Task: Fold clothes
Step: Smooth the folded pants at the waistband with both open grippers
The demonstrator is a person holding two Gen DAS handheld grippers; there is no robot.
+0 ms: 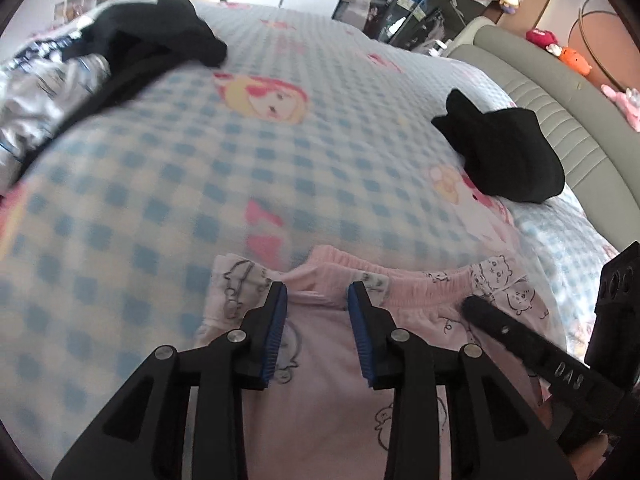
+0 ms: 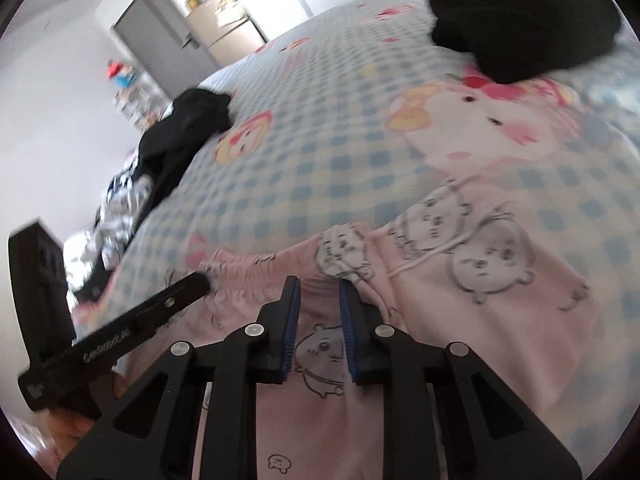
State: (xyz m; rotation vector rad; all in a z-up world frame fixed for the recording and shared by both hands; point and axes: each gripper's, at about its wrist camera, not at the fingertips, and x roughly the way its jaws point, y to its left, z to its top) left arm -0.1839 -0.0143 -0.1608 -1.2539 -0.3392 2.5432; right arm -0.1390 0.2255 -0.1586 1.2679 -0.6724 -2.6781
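the pink pyjama bottoms (image 1: 328, 380) lie flat at the near edge of the bed (image 1: 200, 184), elastic waistband (image 1: 404, 286) towards the middle of the checked cover. the left gripper (image 1: 317, 294) hangs over the waistband with its blue pads apart and cloth lying between them, not pinched. the right gripper (image 2: 319, 292) sits further along the same band, jaws narrower but with a gap showing and nothing clamped. a folded black garment (image 1: 508, 152) rests near the bed's far right edge, and a loose pile of dark and patterned clothes (image 1: 60, 80) at the far left edge.

the step in hand looks like taking hold of the waistband at 2 points. to do it well, push each lower finger under the elastic so both layers are caught, close firmly, then lift both ends level so the fabric does not twist or drag the cover along.
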